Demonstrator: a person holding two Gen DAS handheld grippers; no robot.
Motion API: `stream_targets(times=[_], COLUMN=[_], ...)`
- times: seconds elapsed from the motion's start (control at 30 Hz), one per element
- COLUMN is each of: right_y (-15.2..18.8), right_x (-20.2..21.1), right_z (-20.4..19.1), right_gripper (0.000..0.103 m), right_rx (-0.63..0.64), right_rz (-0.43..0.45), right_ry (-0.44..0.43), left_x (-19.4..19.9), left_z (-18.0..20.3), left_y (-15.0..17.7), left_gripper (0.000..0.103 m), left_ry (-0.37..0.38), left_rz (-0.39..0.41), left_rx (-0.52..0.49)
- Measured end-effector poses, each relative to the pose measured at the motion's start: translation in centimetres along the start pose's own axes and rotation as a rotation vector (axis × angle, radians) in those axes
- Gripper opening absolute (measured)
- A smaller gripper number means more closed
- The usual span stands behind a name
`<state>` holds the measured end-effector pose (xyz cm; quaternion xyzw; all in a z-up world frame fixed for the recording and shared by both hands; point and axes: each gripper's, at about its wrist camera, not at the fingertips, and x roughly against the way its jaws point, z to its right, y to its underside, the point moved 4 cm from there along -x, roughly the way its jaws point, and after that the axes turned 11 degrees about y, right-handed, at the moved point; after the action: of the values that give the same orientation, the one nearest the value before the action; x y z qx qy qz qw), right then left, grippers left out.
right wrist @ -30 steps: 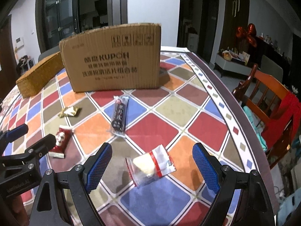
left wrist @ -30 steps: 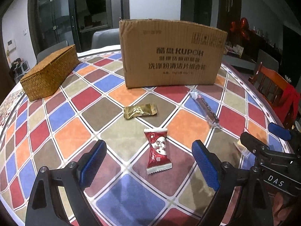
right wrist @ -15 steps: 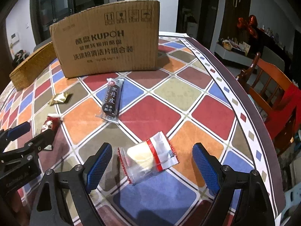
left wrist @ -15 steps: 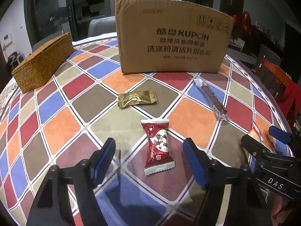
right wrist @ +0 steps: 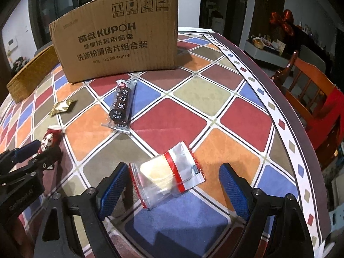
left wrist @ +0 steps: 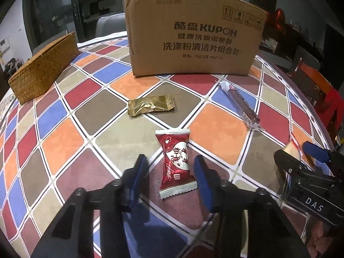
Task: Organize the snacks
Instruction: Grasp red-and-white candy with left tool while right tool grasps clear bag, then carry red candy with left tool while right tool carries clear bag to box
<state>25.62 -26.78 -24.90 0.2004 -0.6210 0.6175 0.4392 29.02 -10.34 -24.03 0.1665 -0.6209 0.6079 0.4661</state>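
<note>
Left hand-held gripper: jaws closing, already narrow, astride the red candy packet. Pads just beside its long edges, no contact visible yet, so nothing held. Packet lies flat on the bench, near end pointing toward the camera.

Right hand-held gripper: jaws closing but wide, straddling the clear pastry packet. Left pad touches or nearly touches the crimped edge; right pad well apart. Not gripped. Packet lies skewed across the jaw line.

Farther out: gold candy wrapper beyond the red packet; dark fruit-leather bar far of the pastry, toward the cardboard box. Woven basket at far left. Wooden chair off the right edge of the bench.

Risks, as judged:
- Both packets are flat and slick; pads may slide over the film and squeeze only air, or skid the packet along the cloth.
- Red packet could fold lengthwise and pop out of the pinch.
- Skewed pastry packet may be caught by one corner only, then rotate or drop on lifting; too firm a squeeze could crush the soft contents.
</note>
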Motion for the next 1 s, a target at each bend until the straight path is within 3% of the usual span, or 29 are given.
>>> stream_targets(times=[0.1,0.17,0.23,0.33,0.43,1.0], right_y=[0.0,0.0,0.0,0.0,0.0,-2.0], right_x=[0.3,0.6,0.8,1.0,1.1,3.2], right_z=[-0.2,-0.4,-0.6,-1.0,-1.0,-0.6], right_gripper=[0.063,0.053,0.037,0.025,0.021,0.021], right_rx=[0.008,0.017,0.026,0.035,0.030,-0.001], right_rz=[0.013,0.019,0.023,0.025,0.024,0.069], right_ry=[-0.010,-0.020,-0.032,-0.046,-0.053,-0.070], left_x=[0.0,0.1,0.1,0.3,0.5,3.2], left_z=[0.2,0.3,0.5,0.7,0.7,0.8], left_y=[0.0,0.0,0.1,0.1,0.1,-1.1], left_gripper=[0.028,0.028,0.027,0.026,0.026,0.026], left_ry=[0.010,0.022,0.030,0.045,0.047,0.044], left_rz=[-0.007,-0.010,-0.010,-0.009,-0.004,0.041], left_rx=[-0.012,-0.013,-0.016,-0.015,-0.018,-0.008])
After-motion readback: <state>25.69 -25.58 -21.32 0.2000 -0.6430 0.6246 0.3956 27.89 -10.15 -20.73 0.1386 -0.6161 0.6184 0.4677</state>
